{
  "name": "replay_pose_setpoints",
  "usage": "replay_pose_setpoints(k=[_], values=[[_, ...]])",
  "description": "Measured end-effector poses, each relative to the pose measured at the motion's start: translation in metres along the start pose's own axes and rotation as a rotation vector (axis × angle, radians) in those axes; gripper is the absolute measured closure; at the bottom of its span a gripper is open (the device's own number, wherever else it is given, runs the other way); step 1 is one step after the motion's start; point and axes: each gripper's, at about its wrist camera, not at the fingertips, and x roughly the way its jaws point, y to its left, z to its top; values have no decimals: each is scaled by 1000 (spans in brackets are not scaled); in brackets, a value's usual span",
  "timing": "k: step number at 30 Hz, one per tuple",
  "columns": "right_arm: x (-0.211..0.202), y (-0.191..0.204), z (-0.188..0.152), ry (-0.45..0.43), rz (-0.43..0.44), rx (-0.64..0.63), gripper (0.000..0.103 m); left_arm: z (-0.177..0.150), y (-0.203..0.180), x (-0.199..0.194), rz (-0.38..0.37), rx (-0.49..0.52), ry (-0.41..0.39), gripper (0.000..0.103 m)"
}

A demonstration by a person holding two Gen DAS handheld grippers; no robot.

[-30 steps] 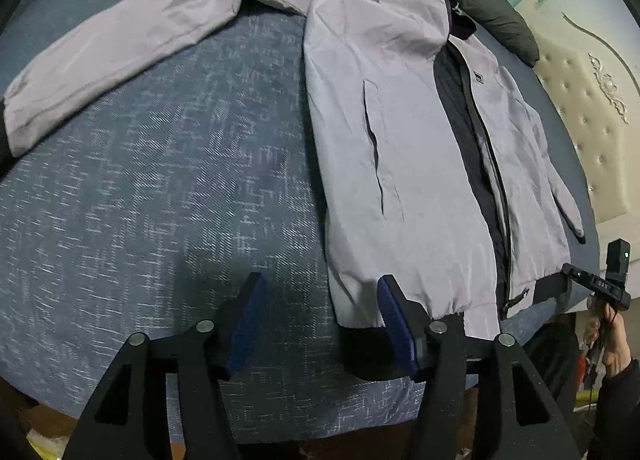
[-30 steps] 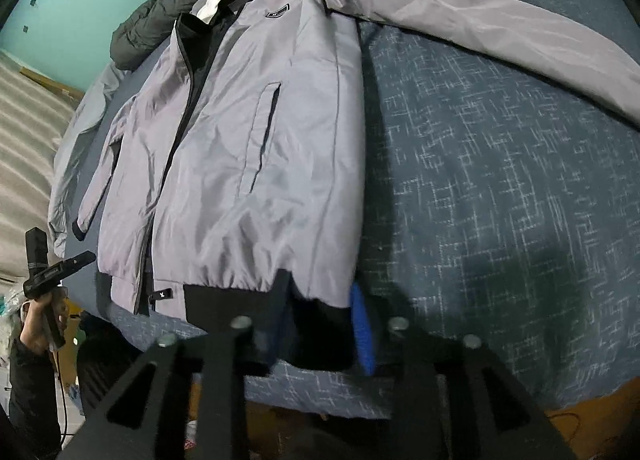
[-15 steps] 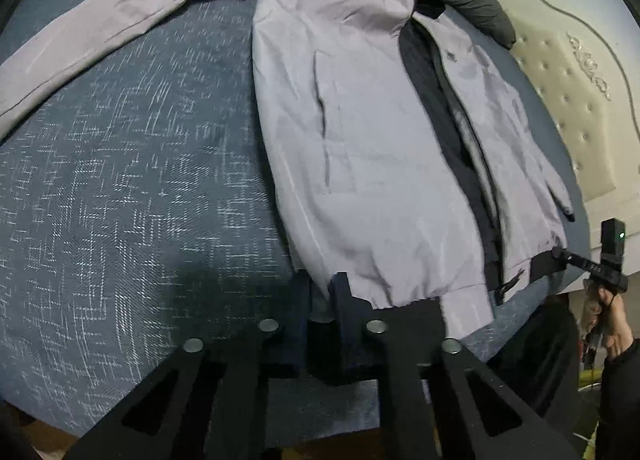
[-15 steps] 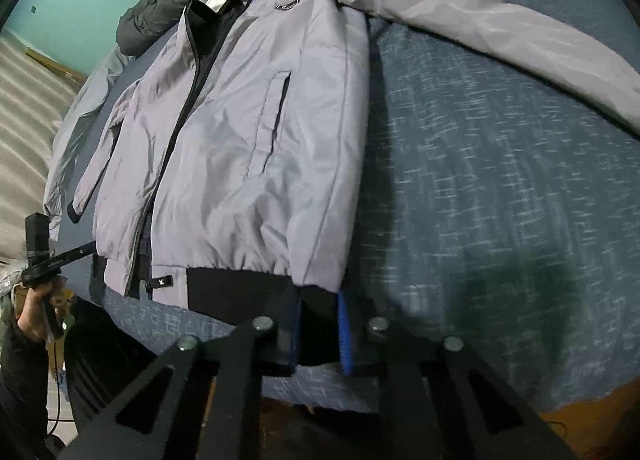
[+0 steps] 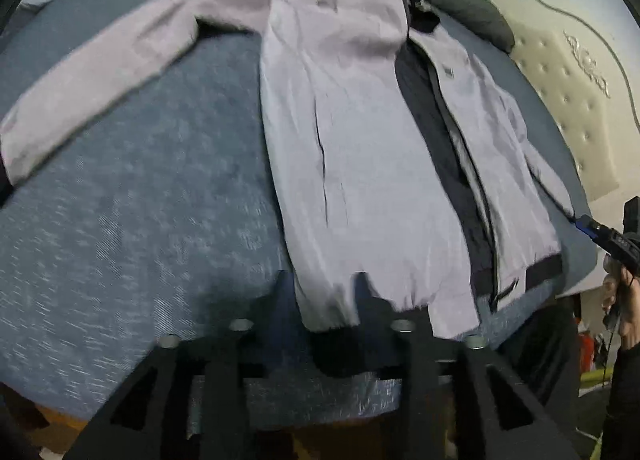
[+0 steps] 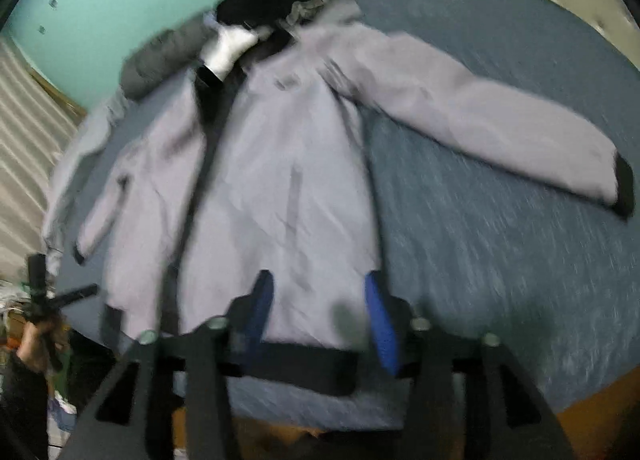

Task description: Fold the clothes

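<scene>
— Between both tongs, what's there?
— The grey jacket's [image 5: 360, 164] black hem, on the bed [image 5: 132, 220]. Left tongs [image 5: 320, 296] and right tongs [image 6: 316, 300] are half apart and opening, pads clear of cloth.
— Which step?
— Probably straightening before folding; next, a sleeve [image 6: 472, 124] needs gripping.
— Anything unclear?
— Blur hides the hem's contact.
</scene>
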Motion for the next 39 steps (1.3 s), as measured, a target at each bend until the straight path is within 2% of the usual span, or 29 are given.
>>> replay_pose_setpoints(k=[3, 5, 10, 16, 20, 25, 26, 27, 28, 30, 31, 35, 39], values=[[15, 29, 11, 17, 90, -10, 50, 3, -1, -11, 9, -2, -32, 55], [42, 58, 13, 66, 149, -29, 50, 13, -6, -11, 26, 2, -44, 53], [108, 110, 7, 203, 222, -74, 50, 17, -11, -21, 29, 4, -63, 51], [172, 147, -12, 318, 241, -85, 50, 17, -6, -29, 23, -12, -83, 51], [193, 159, -19, 345, 259, -93, 50, 18, 0, -31, 29, -17, -85, 51], [210, 164, -22, 352, 238, -74, 50, 17, 6, -28, 37, -28, -79, 51], [209, 164, -22, 340, 236, -69, 54, 16, 7, -28, 36, -29, -79, 51], [208, 164, -22, 327, 234, -75, 67, 16, 8, -27, 36, -31, -79, 51], [207, 165, -22, 317, 227, -85, 73, 15, 9, -26, 35, -33, -77, 51], [203, 166, -22, 299, 223, -107, 92, 14, 10, -25, 34, -38, -74, 51], [201, 167, -22, 287, 230, -115, 96, 14, 11, -24, 35, -40, -71, 51], [182, 165, -12, 221, 220, -141, 99, 11, 12, -18, 36, -47, -59, 51], [163, 157, 4, 155, 168, -171, 100, 8, 12, -9, 31, -51, -44, 51]])
